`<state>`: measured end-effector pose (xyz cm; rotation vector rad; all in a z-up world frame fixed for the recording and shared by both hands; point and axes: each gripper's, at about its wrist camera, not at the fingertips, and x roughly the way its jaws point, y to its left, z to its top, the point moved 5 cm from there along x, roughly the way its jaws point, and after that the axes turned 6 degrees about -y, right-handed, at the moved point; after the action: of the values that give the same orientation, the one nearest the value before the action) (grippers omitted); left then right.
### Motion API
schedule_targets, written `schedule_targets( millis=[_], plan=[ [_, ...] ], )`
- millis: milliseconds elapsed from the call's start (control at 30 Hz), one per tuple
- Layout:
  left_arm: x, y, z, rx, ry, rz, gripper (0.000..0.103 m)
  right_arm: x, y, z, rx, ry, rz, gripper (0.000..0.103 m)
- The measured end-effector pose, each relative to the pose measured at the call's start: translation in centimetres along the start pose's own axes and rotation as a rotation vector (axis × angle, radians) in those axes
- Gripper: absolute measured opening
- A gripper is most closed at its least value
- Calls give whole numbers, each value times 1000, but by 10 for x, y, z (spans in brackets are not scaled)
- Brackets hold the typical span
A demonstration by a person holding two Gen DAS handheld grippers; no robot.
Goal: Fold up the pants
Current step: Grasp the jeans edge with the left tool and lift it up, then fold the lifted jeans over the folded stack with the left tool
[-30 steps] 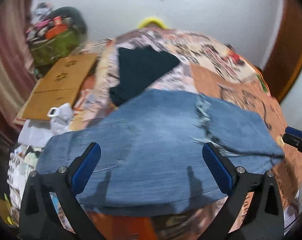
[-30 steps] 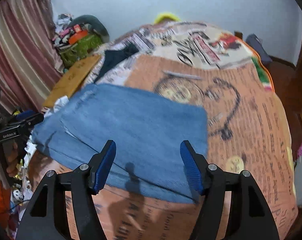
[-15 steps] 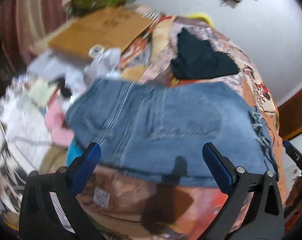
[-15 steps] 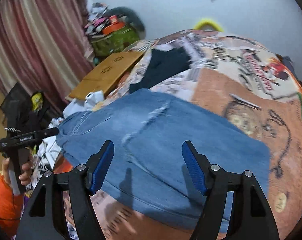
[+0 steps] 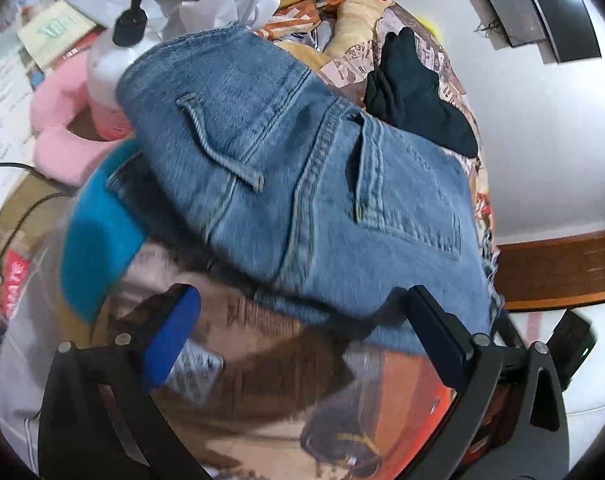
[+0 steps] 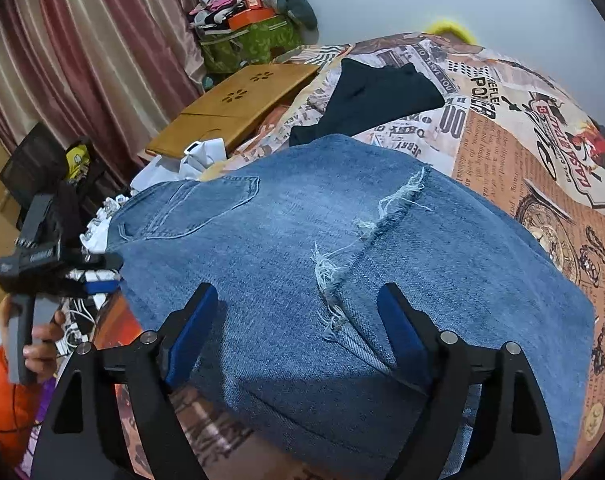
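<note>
Blue jeans [image 5: 302, 184] lie folded on the printed bedspread; the waistband end with a belt loop and back pocket faces the left wrist view. In the right wrist view the jeans [image 6: 342, 264] show a frayed tear and a back pocket at the left. My left gripper [image 5: 302, 328] is open and empty, hovering just short of the jeans' near edge. My right gripper [image 6: 298, 316] is open and empty, low over the jeans beside the tear. The left gripper also shows in the right wrist view [image 6: 54, 268], at the jeans' left end.
A black garment [image 6: 374, 96] lies beyond the jeans on the bedspread [image 6: 542, 152]. A wooden board [image 6: 238, 108], a green bag and curtains stand at the left. A pump bottle [image 5: 114, 48], pink cloth and papers lie past the bed edge.
My left gripper has swung left and down toward the waistband end, which now fills its view. My right gripper has moved closer over the jeans near the tear. Both stay open.
</note>
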<state>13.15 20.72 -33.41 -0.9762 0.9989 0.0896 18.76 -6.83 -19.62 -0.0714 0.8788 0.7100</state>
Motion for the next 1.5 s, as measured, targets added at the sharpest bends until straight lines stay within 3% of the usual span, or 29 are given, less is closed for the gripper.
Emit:
schedule_targets(
  millis=[133, 200, 300, 367, 400, 567, 767, 867, 1000, 1133, 1367, 1500],
  plan=[
    [10, 10, 18, -57, -18, -39, 103, 1, 1, -1, 0, -7, 5, 82],
    [14, 14, 28, -73, -45, -18, 103, 1, 1, -1, 1, -8, 5, 82],
    [20, 18, 41, -56, -95, 59, 89, 1, 1, -1, 0, -7, 4, 82],
    [19, 19, 47, -56, -132, 103, 71, -1, 1, 0, 8, -7, 6, 82],
    [18, 20, 49, -50, -145, 114, 69, -3, 0, 1, 19, -13, 7, 82],
    [-9, -10, 52, 143, -260, 261, 29, -30, -4, 6, 46, -76, 23, 80],
    [-55, -86, 63, 359, -436, 300, 23, -66, -52, 0, 119, -122, -72, 80],
    [-78, -144, 65, 488, -532, 267, 23, -81, -90, -16, 179, -117, -165, 80],
    [-102, -224, 53, 622, -609, 159, 23, -93, -142, -48, 264, -68, -295, 80],
    [-106, -296, 33, 720, -638, 50, 23, -91, -173, -85, 350, -3, -307, 80],
    [-65, -402, -21, 868, -566, -91, 22, -88, -176, -100, 405, -49, -220, 85],
    [-16, -446, -58, 934, -472, -141, 22, -90, -175, -102, 398, -64, -193, 85]
  ],
)
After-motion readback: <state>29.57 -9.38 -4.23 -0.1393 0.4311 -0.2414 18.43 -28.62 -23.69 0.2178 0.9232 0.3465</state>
